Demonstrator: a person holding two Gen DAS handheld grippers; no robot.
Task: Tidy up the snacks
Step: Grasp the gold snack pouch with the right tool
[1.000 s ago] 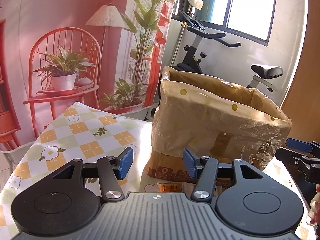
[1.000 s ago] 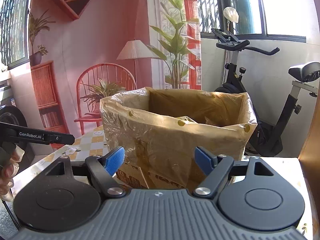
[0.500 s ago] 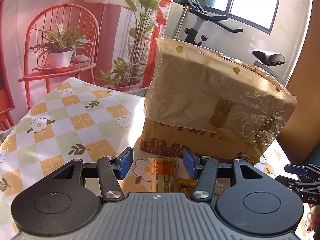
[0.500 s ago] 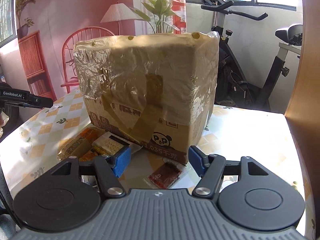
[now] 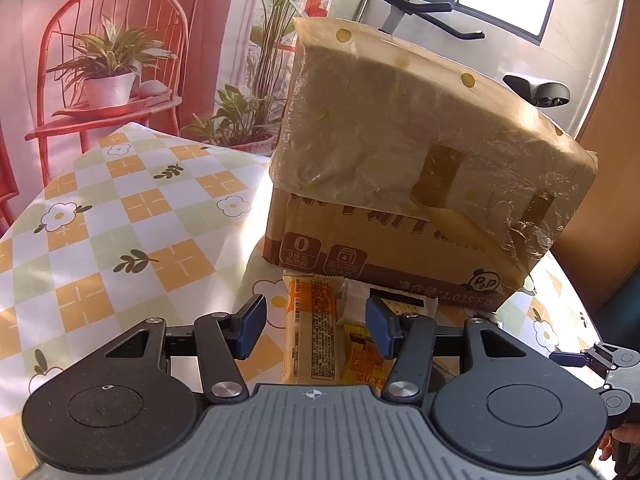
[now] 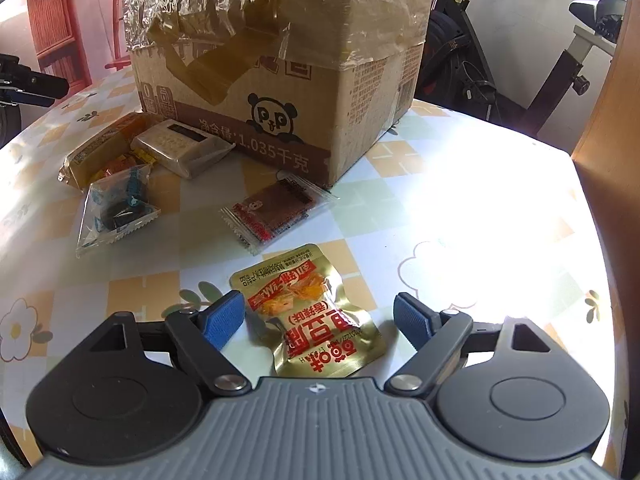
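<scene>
Your cardboard box [image 6: 280, 92], lined with a crinkled plastic bag, stands in the middle of the table [image 6: 460, 208] and blocks the view beyond it. Against its near side lie an orange snack bar [image 5: 310, 336], a white cracker pack [image 6: 180, 148], a clear pouch [image 6: 114, 210] with dark and blue pieces, and a red sachet [image 6: 276, 208] by the box corner. A gold snack packet [image 6: 316, 316] lies flat nearer you, apart from the rest.

Your right claw [image 6: 318, 318] tilts steeply down over the gold packet; its jaws have just been opening and stand wide either side of it, pads not pressing. Your left claw [image 5: 316, 328] angles down toward the orange bar, half open, gripping nothing.
</scene>
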